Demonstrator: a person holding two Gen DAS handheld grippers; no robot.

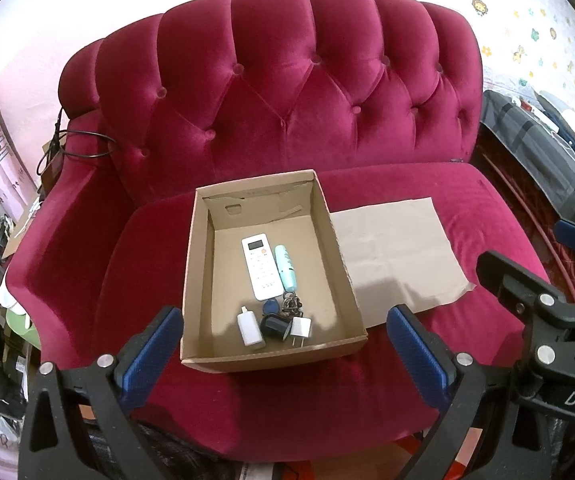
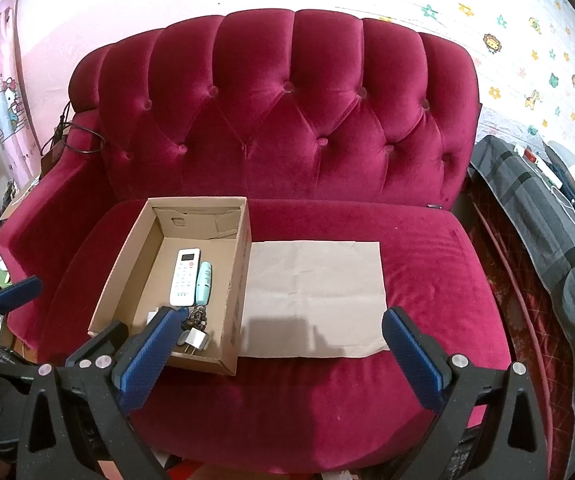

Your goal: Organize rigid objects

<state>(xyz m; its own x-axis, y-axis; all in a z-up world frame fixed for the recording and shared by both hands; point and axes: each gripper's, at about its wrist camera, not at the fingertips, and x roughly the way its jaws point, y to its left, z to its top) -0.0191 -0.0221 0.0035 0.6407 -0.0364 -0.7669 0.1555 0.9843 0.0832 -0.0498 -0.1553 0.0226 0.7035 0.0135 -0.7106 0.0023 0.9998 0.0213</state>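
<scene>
left wrist view: the left claw (image 1: 283,344) hangs wide open and empty over the front edge of the sofa seat (image 1: 487,216), its two blue pads straddling the near wall of the cardboard box (image 1: 197,280). inside the box, a white remote (image 1: 261,266) and a mint tube (image 1: 285,263) lie side by side, long axes running from the near wall toward the far wall. nearer the front wall sit a white charger (image 1: 250,328), a black plug (image 1: 274,326), a small white plug (image 1: 300,330) and a bunch of keys (image 1: 285,306), all close together.

in the right wrist view the right claw (image 2: 277,356) is also spread open and holds nothing; it faces the flat sheet of cardboard (image 2: 315,300) that lies on the seat touching the box's right wall. the box is off to its left.

judgement: the left claw is the nearer one to the box contents, straight ahead and below. the remote's long axis points away from it, so the pads would close across its narrow width.
</scene>
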